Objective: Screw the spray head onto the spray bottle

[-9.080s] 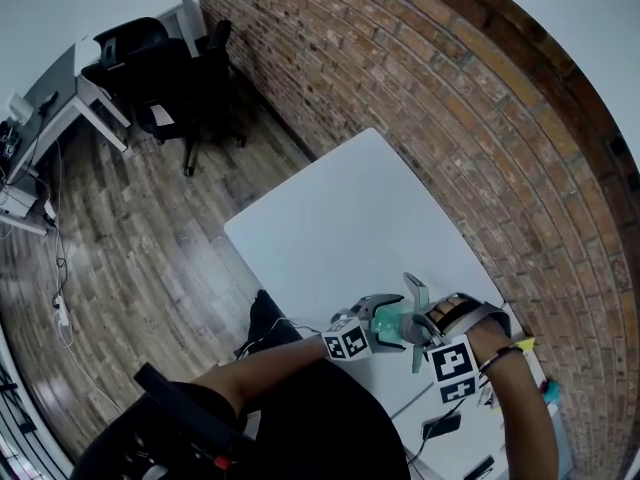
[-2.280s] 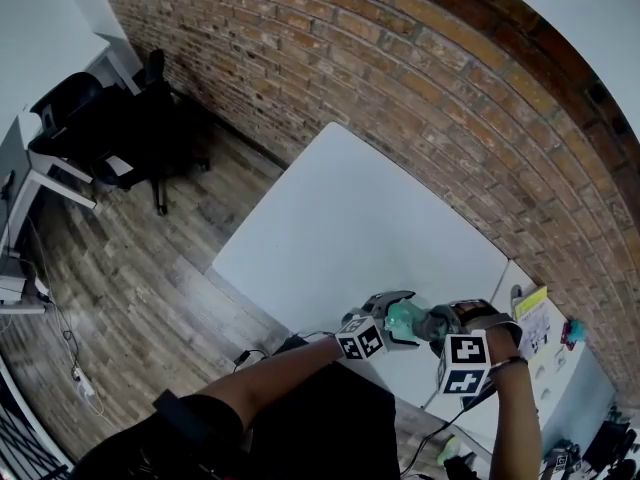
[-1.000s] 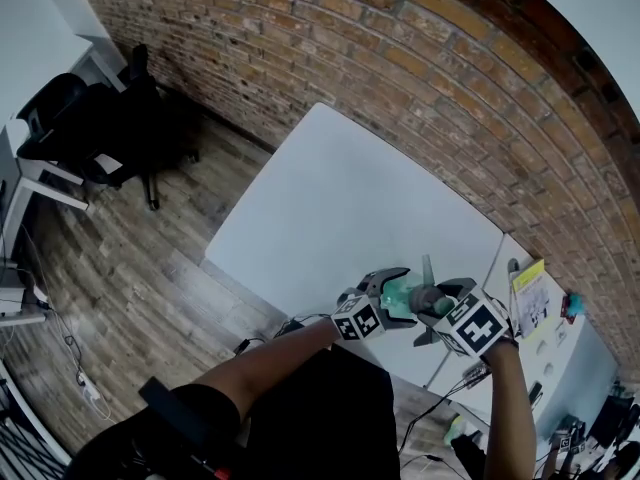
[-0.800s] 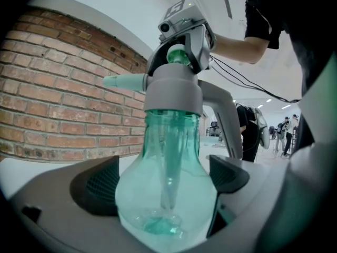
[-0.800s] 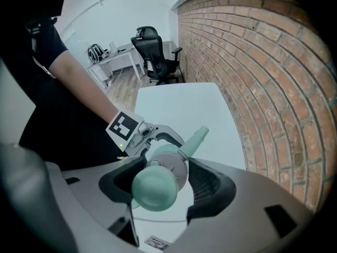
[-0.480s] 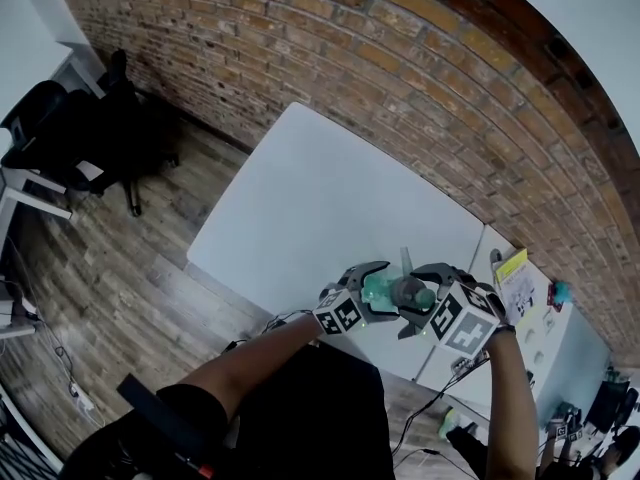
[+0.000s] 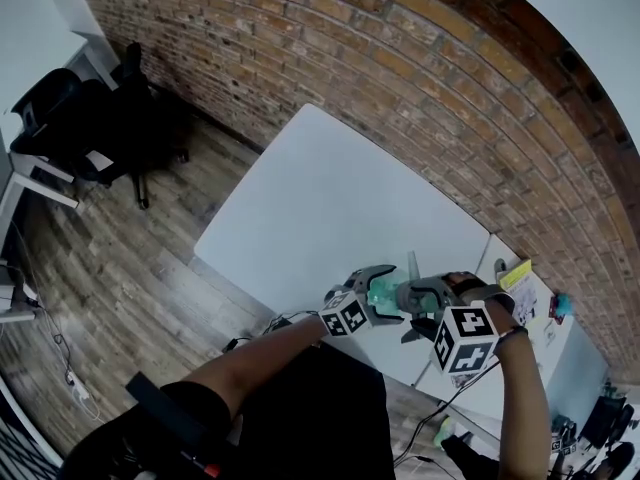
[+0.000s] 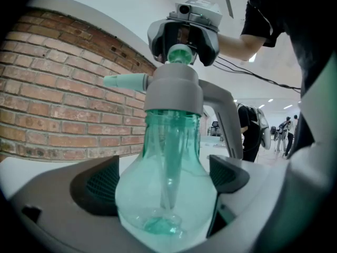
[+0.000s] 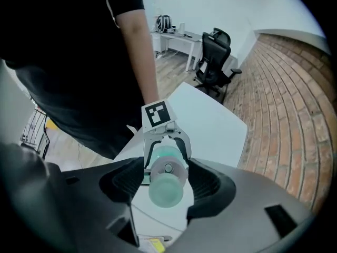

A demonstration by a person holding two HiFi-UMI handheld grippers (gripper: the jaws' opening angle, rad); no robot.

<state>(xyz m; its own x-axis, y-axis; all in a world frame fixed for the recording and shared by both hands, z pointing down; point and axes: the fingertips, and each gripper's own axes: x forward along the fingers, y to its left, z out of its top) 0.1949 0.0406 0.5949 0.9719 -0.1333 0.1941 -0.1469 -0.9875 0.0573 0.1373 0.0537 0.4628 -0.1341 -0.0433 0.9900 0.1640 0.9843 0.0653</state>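
Observation:
A clear green spray bottle point(image 8: 166, 194) sits in my left gripper point(image 8: 164, 183), which is shut on its round body. The grey spray head point(image 8: 174, 91) rests on the bottle's neck, its nozzle point(image 8: 124, 80) pointing left. My right gripper point(image 8: 184, 30) comes from the far side, its jaws shut on the head's top by the green knob point(image 8: 180, 53). The right gripper view shows that knob point(image 9: 166, 188) between my right gripper point(image 9: 166, 181) jaws. In the head view the bottle point(image 7: 385, 293) and spray head point(image 7: 415, 293) are held above the white table's near edge.
The white table point(image 7: 340, 208) runs along a brick wall point(image 7: 400, 58). A second table point(image 7: 530, 313) at the right carries a yellow item point(image 7: 515, 273) and small things. Black office chairs point(image 7: 60, 108) stand on the wooden floor at far left.
My right gripper's marker cube has swung lower and turned round the spray head over the last second. The left gripper keeps the bottle in about the same place.

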